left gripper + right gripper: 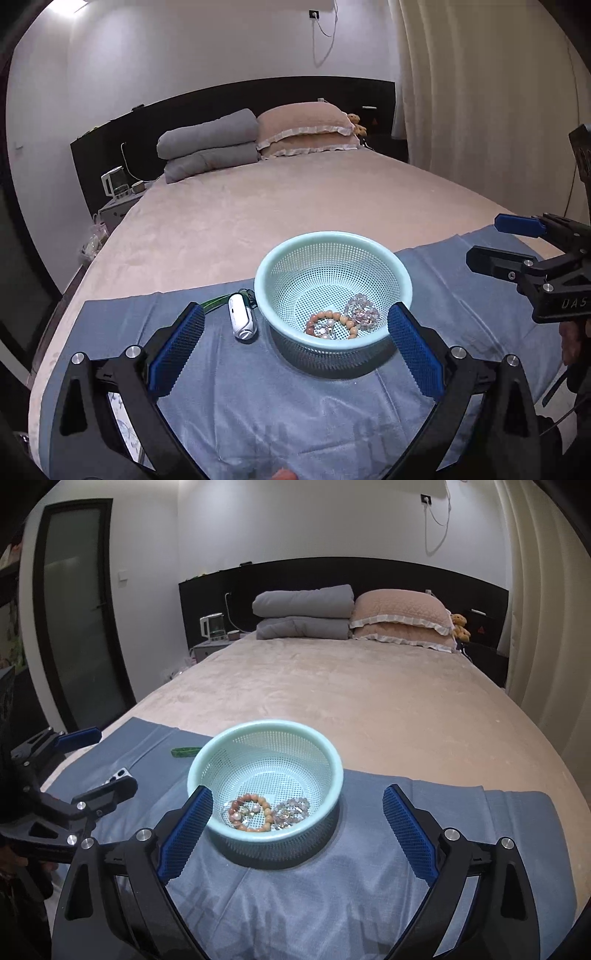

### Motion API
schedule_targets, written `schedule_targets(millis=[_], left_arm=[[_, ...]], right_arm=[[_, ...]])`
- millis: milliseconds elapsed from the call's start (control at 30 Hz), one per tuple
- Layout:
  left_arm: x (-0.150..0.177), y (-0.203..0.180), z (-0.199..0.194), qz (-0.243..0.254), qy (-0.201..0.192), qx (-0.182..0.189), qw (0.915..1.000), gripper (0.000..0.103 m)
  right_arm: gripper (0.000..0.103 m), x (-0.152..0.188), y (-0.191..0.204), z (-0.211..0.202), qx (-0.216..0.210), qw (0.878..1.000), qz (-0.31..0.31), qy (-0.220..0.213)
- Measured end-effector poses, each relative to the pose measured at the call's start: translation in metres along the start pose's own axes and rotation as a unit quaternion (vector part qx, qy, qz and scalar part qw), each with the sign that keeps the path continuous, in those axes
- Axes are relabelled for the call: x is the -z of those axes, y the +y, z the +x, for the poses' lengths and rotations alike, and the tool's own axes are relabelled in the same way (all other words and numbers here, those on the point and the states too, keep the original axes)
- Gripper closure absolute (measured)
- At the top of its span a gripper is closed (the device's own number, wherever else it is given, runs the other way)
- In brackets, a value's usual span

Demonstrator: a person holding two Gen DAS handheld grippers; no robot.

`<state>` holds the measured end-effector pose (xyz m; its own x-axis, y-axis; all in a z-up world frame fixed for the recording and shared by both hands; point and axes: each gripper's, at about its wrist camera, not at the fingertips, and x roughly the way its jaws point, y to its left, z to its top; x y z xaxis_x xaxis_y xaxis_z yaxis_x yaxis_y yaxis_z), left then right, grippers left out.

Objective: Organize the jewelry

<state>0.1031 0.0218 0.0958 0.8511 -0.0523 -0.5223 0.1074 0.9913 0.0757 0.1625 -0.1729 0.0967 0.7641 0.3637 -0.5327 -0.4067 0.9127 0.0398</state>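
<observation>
A mint-green mesh basket stands on a blue cloth at the near end of the bed. Inside lie an orange bead bracelet, a clear crystal bracelet and small pearl pieces. A green bangle lies on the cloth left of the basket. My left gripper is open and holds nothing, just in front of the basket and above the cloth. Open and holding nothing too, my right gripper hangs in front of the basket.
A small white device lies on the cloth beside the bangle. The beige bed stretches back to grey bedding and pink pillows. A kettle stands on the nightstand at left; curtains hang at right.
</observation>
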Motion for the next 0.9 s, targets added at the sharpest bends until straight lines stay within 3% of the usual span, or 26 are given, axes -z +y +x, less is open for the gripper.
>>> schedule_targets(millis=[133,267,467,667,900], left_arm=[[0.019,0.000,-0.011,-0.041,0.012,0.008,0.9991,0.006],[0.036,-0.004,-0.019,-0.047,0.010,-0.025,0.9985,0.006],[0.062,-0.011,-0.025,-0.076,0.024,0.000,0.9968,0.006],[0.080,-0.025,-0.033,-0.056,0.018,0.008,0.9982,0.006],[0.086,-0.029,-0.037,-0.060,0.017,-0.018,0.9979,0.006]], right_arm=[[0.013,0.018,-0.001,-0.017,0.006,1.000,0.005,-0.004],[0.012,0.039,-0.001,-0.029,0.007,1.000,0.009,-0.005],[0.011,0.070,0.007,-0.039,0.018,1.000,0.007,-0.007],[0.009,0.094,0.011,-0.043,0.021,1.000,0.005,-0.009],[0.009,0.100,0.011,-0.047,0.043,0.999,0.005,-0.014]])
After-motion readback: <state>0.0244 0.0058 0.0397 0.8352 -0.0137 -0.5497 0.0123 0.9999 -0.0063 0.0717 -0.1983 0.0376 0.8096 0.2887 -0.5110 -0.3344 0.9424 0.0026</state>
